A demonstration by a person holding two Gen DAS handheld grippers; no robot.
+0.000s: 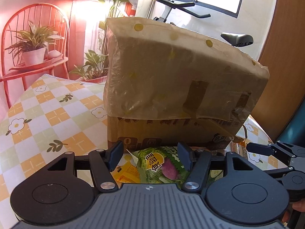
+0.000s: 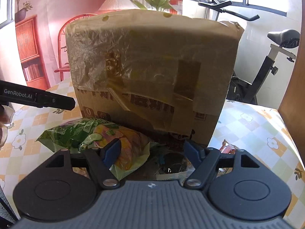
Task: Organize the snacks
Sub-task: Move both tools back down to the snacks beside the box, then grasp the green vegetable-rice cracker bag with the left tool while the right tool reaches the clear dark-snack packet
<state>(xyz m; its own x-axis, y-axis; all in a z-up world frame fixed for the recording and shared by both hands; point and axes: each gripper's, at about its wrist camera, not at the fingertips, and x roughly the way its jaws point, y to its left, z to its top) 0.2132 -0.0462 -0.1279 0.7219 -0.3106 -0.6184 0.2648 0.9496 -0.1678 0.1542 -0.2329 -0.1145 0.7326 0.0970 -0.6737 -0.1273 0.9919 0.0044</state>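
Note:
A tall cardboard box wrapped in clear tape stands on the checked tablecloth. Snack packets lie at its foot. In the left wrist view my left gripper hangs open over a green snack bag, and a yellow packet lies beside the bag. In the right wrist view my right gripper is open over a dark packet, its left finger in front of the green snack bag. The box fills the middle. Each gripper shows in the other's view: the right gripper, the left gripper.
A red-orange packet lies right of the dark one. Behind the table are a red chair with potted plants, a floor lamp and an exercise bike. A wooden panel borders the right. A hand is at the left edge.

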